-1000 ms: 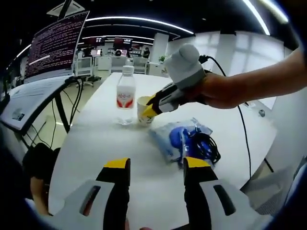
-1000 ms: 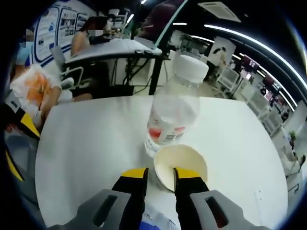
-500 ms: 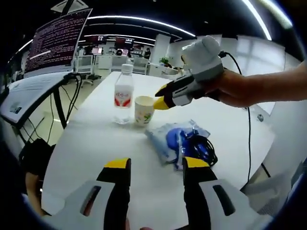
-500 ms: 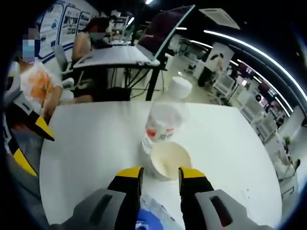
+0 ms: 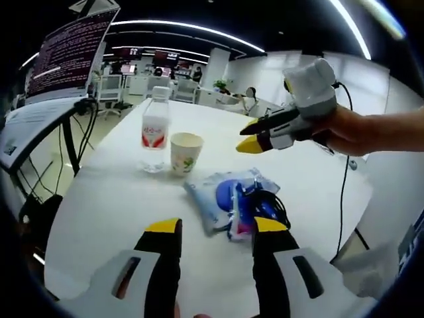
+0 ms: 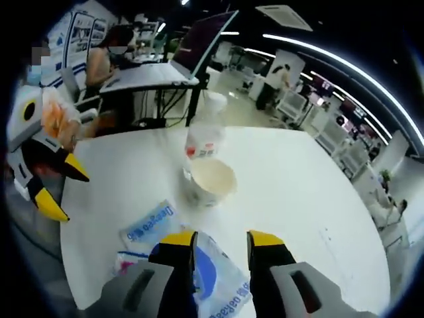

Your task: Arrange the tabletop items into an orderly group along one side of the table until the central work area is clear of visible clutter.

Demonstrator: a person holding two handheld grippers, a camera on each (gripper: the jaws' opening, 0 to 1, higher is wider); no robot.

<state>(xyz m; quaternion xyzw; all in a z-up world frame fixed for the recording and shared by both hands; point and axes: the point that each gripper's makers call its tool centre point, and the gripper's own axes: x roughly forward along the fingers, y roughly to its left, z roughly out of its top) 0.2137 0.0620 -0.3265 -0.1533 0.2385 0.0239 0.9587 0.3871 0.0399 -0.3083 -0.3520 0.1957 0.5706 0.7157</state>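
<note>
Two grippers, yours: left gripper (image 5: pixel 215 228) and right gripper (image 6: pixel 222 240) both spread, empty. Water bottle (image 5: pixel 154 130) touching paper cup (image 5: pixel 185 152) at table (image 5: pixel 106 199) far left; blue plastic bag (image 5: pixel 228 199) near centre

White table (image 5: pixel 112 199); clear water bottle (image 5: pixel 154 132) beside the paper cup (image 5: pixel 185 152), white cap, red-and-white label; the cup cream with a small green print; clear plastic bag (image 5: pixel 222 199) near the cup, blue contents, blue lettering; both grippers (image 5: pixel 215 228) (image 6: pixel 218 240) grey with yellow-tipped black jaws.
</note>
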